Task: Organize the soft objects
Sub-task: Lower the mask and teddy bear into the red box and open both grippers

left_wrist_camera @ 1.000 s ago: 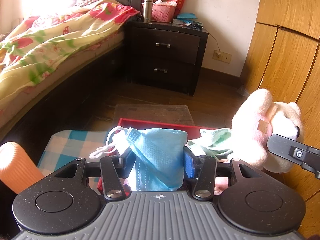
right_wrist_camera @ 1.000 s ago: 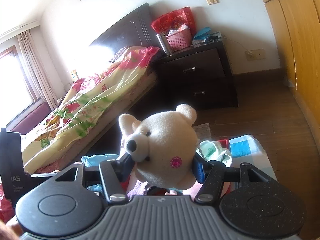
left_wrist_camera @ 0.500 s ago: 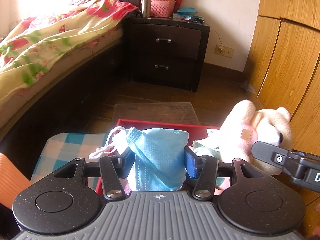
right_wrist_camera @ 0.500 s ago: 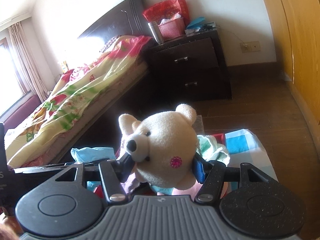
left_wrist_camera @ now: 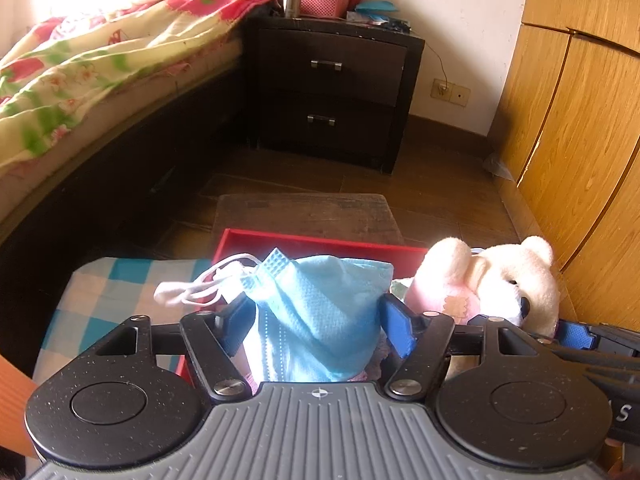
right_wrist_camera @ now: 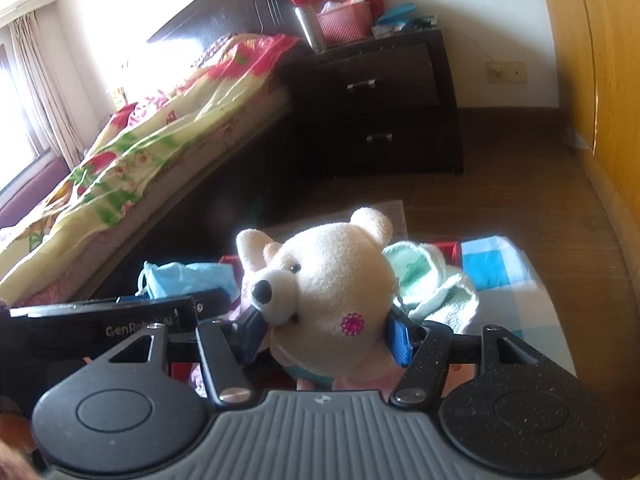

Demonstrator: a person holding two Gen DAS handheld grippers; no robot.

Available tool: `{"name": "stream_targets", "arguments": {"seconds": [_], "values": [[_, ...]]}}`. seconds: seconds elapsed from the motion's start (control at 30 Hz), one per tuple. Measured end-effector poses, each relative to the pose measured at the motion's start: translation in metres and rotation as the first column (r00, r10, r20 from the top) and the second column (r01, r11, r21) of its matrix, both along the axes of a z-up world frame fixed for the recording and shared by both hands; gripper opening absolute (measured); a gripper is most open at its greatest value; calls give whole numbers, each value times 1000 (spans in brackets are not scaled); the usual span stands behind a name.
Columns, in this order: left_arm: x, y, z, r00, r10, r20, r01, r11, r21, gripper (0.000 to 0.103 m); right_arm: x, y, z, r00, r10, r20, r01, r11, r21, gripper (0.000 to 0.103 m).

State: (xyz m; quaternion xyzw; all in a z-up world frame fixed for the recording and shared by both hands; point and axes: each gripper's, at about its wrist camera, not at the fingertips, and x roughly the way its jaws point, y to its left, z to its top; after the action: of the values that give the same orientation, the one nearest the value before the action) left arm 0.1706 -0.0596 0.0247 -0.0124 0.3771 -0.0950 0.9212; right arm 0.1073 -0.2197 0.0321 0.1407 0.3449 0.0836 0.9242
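Bed (left_wrist_camera: 92,64): fills the 10 o'clock side of the left wrist view, under a floral quilt; only backdrop to the sorting.
Nightstand (left_wrist_camera: 332,92): dark, two drawers, at 12 o'clock beyond the work area.
Tabletop (left_wrist_camera: 104,300): covered in blue-and-white check cloth, carrying the box.
Red box (left_wrist_camera: 320,242): open, straight ahead at 12 o'clock of both tools; probably the place where the soft things are gathered.
Teddy bear (right_wrist_camera: 332,304): cream, with a pink sequin flower on its cheek, pinched at the head by the right tool (right_wrist_camera: 326,338) and held over the box, seemingly for dropping in.
Green towel (right_wrist_camera: 432,284): crumpled at the bear's 2 o'clock, at the box's edge.
Face mask (left_wrist_camera: 320,312): blue, bunched, squeezed between the fingers of the left tool (left_wrist_camera: 316,328), its white ear loops hanging to 9 o'clock; gripped mid-bundle so the limp fabric stays together.
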Motion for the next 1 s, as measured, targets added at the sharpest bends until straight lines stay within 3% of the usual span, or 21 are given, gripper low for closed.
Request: {"name": "stream_targets", "arguments": {"seconds": [0.43, 0.57, 1.0], "values": [[-4, -1, 9, 1000, 12, 17, -12, 1000, -7, 83, -3, -6, 5, 1000, -13, -10, 13, 1000, -1, 48], [-9, 0, 15, 1000, 15, 24, -15, 1000, -9, 85, -5, -6, 6, 999, 5, -33, -5, 1000, 13, 64], [-29, 5, 32, 999, 6, 40, -5, 1000, -11, 85, -21, -14, 18, 998, -56, -7, 56, 998, 17, 64]]}}
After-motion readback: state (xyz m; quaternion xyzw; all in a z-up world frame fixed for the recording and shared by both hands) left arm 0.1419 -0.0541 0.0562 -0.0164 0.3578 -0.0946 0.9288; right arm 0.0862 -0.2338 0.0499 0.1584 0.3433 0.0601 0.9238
